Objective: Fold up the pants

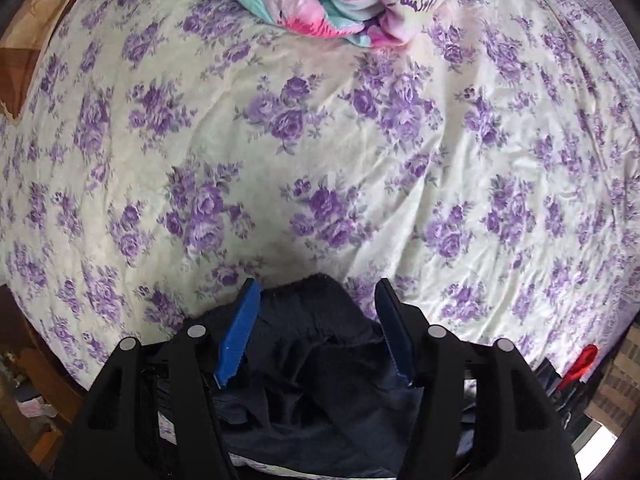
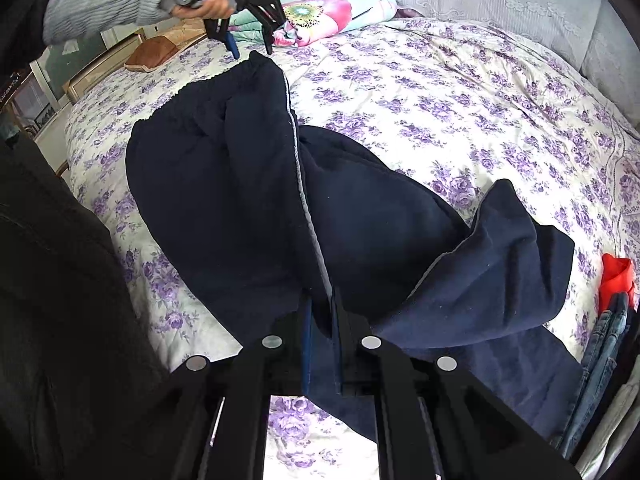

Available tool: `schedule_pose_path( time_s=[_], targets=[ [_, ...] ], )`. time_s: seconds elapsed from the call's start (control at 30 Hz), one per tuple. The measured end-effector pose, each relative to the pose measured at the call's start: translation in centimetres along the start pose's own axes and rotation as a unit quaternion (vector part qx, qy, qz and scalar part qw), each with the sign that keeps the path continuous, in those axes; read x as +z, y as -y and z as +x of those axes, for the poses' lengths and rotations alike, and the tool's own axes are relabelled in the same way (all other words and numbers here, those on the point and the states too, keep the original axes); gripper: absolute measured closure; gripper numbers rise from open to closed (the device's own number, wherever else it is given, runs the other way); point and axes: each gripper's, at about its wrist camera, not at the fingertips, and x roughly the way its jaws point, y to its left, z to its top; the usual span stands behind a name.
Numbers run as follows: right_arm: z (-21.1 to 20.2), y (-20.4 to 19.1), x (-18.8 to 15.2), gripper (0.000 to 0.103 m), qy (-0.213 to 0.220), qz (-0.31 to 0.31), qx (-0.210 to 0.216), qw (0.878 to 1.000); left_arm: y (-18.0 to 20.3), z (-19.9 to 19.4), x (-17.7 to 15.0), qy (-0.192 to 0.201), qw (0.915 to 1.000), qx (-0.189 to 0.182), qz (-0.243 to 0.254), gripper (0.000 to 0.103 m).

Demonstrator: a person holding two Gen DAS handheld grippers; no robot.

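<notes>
Dark navy pants [image 2: 240,184] with a pale side stripe lie spread on the flowered bed sheet [image 2: 440,100], waistband toward the far left, one leg bunched over to the right. My right gripper [image 2: 320,304] is shut on a fold of the pants along the stripe, near the bed's front edge. My left gripper [image 2: 252,53], held by a hand in a grey knit sleeve [image 2: 112,0], hovers just above the waistband corner. In the left wrist view it [image 1: 316,290] stands open, pointing down, with the pants [image 1: 312,360] below and between its blue fingers [image 1: 240,332], pads not pressing.
A folded bright floral quilt [image 2: 320,12] lies at the head of the bed. A red cloth [image 2: 616,280] and folded jeans [image 2: 604,344] sit at the bed's right edge. A brown cushion [image 2: 152,54] rests far left. Dark clothing [image 2: 60,280] fills the left side.
</notes>
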Motion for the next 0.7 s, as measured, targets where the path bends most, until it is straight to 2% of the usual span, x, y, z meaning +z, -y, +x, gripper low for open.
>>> schedule_pose_path(
  time_s=[0.07, 0.13, 0.17, 0.2, 0.23, 0.33, 0.4, 0.47, 0.5, 0.53, 0.6, 0.67, 0.7],
  targets=[
    [-0.1, 0.1, 0.0, 0.094, 0.000, 0.000, 0.000, 1.000, 0.9, 1.5, 0.3, -0.035, 0.9991, 0.017, 0.015, 0.044],
    [-0.2, 0.2, 0.0, 0.094, -0.001, -0.001, -0.001, 1.000, 1.3, 2.3, 0.0, -0.034, 0.9984, 0.030, 0.032, 0.047],
    [-0.3, 0.2, 0.0, 0.094, -0.001, -0.002, -0.003, 1.000, 1.1, 2.3, -0.1, -0.029, 0.9986, 0.028, 0.034, 0.053],
    [-0.4, 0.3, 0.0, 0.094, -0.001, -0.004, -0.006, 1.000, 0.7, 2.2, -0.2, -0.025, 0.9991, 0.012, 0.032, 0.061],
    [-0.5, 0.3, 0.2, 0.094, -0.001, -0.006, -0.008, 1.000, 0.0, 2.0, -0.4, -0.025, 0.9991, -0.011, 0.032, 0.077],
    [-0.6, 0.5, 0.8, 0.094, -0.001, -0.017, -0.018, 1.000, -3.2, 0.6, -1.7, -0.010, 0.9970, -0.071, 0.028, 0.083],
    [-0.9, 1.0, 1.6, 0.095, 0.004, -0.026, -0.027, 0.999, -6.1, -0.9, -2.9, 0.008, 0.9910, -0.132, 0.019, 0.085],
    [-1.6, 1.6, 2.9, 0.095, 0.016, -0.039, -0.047, 0.998, -9.8, -3.2, -4.5, 0.038, 0.9785, -0.202, 0.005, 0.086],
    [-2.2, 1.8, 3.6, 0.095, 0.026, -0.043, -0.058, 0.997, -11.7, -4.5, -5.4, 0.061, 0.9672, -0.247, 0.003, 0.086],
    [-2.9, 2.0, 4.4, 0.095, 0.039, -0.047, -0.068, 0.996, -13.8, -5.8, -6.5, 0.087, 0.9516, -0.295, 0.004, 0.086],
    [-4.6, 2.0, 5.3, 0.094, 0.066, -0.050, -0.079, 0.993, -18.3, -7.6, -9.1, 0.129, 0.9206, -0.369, 0.003, 0.086],
    [-5.2, 0.8, 4.6, 0.094, 0.071, -0.067, -0.060, 0.993, -22.8, -7.1, -12.3, 0.162, 0.8976, -0.410, 0.015, 0.086],
    [-4.6, -0.1, 3.8, 0.094, 0.057, -0.074, -0.049, 0.994, -24.2, -5.8, -14.4, 0.170, 0.8916, -0.419, 0.017, 0.086]
  ],
)
